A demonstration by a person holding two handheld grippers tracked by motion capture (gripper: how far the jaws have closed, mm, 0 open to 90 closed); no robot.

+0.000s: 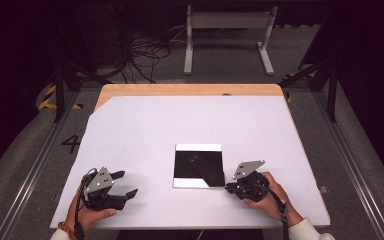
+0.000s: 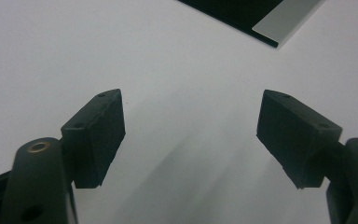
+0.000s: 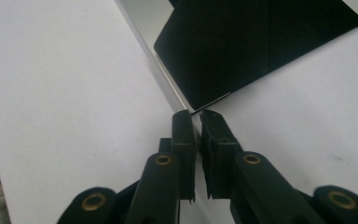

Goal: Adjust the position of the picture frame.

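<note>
High view: right gripper is pinching the black sheet at its near right corner; left gripper, released, is idling well left.

Bright white tabletop, dark surroundings, soft close-up blur.

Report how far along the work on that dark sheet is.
Done: the right gripper is pinched on the near corner of the dark sheet, which lies flat. In hand: that grip. Left: the left gripper stands open and apart from the sheet, holding nothing.
</note>
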